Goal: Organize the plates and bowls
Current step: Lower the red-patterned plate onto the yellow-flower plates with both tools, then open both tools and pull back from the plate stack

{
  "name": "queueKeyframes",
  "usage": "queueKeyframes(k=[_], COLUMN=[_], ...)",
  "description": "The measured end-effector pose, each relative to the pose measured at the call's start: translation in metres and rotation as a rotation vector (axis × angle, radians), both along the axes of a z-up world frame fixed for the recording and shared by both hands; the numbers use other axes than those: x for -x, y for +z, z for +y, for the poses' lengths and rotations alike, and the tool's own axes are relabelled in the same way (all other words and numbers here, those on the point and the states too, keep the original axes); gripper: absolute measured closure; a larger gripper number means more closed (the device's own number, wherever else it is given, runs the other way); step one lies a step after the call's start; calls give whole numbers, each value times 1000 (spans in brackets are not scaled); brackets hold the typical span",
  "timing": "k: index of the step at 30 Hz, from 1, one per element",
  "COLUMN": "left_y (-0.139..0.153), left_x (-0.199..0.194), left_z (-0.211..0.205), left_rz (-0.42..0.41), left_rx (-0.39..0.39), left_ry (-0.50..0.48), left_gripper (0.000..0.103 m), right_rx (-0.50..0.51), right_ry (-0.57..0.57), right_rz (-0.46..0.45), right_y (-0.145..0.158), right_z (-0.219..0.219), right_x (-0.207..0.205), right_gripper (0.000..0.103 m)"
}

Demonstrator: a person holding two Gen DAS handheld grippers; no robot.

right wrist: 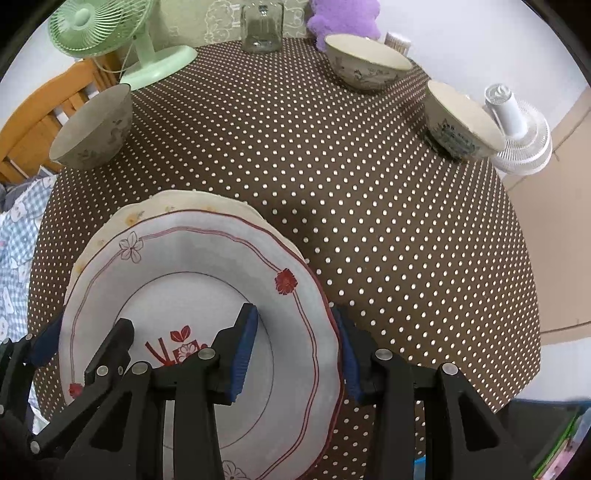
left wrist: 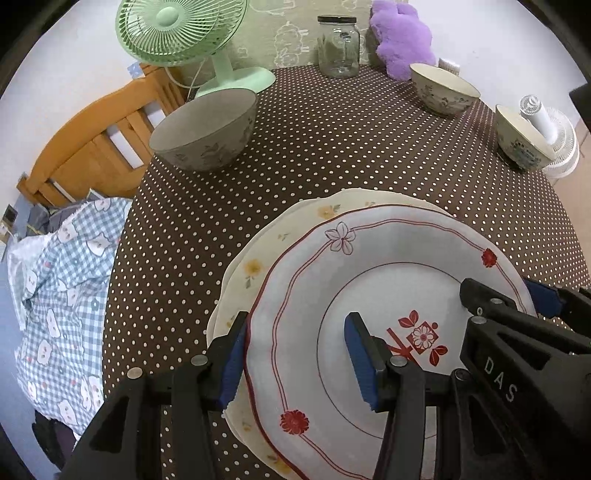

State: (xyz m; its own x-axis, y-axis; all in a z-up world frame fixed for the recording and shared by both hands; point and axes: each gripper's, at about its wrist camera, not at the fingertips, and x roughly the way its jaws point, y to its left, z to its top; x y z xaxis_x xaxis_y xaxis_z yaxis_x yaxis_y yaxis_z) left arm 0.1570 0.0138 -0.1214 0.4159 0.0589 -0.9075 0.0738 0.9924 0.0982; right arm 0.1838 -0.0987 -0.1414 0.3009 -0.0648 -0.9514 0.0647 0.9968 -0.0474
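Green desk fan (left wrist: 177,33), glass jar (left wrist: 338,46), purple plush (left wrist: 400,37) at far table edge; white fan (right wrist: 517,129) right.

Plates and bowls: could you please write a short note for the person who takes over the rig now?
Left gripper: open, straddling the left rim of the red-flower plate.
Right gripper: open, straddling its right rim.
That plate sits on the yellow-flower plate, at the near side of the table.
Done: plates stacked.
Left: three bowls stand apart, to be gathered: grey bowl far left, cream floral bowl and blue-patterned bowl far right.
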Motion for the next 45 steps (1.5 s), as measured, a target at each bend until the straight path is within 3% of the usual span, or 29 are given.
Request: queueKeyframes(k=[11, 16, 25, 32, 35, 39, 45], left_y=[0, 0, 11, 24, 34, 47, 71], left_x=[0, 4, 10, 14, 17, 16, 18], left_z=[3, 5, 14, 18, 16, 17, 9], left_rz=[-9, -5, -25, -31, -52, -65, -130], left_rx=[-12, -9, -1, 29, 44, 79, 101], left_ry=[3, -5, -9, -18, -29, -27, -30], left_gripper=[48, 44, 28, 22, 21, 18, 15], right_rx=[-37, -54, -50, -72, -52, -71, -96], right_ry=[13, 26, 13, 0, 4, -39, -61], right_rz=[7, 13, -10, -40, -98, -156, -223], right_y=[14, 15, 12, 17, 35, 57, 86], right_z=[-8, -5, 4, 0, -2, -17, -37], right_x=[20, 27, 24, 28, 34, 41, 45], right_gripper=[56, 72, 72, 72, 63, 31, 26])
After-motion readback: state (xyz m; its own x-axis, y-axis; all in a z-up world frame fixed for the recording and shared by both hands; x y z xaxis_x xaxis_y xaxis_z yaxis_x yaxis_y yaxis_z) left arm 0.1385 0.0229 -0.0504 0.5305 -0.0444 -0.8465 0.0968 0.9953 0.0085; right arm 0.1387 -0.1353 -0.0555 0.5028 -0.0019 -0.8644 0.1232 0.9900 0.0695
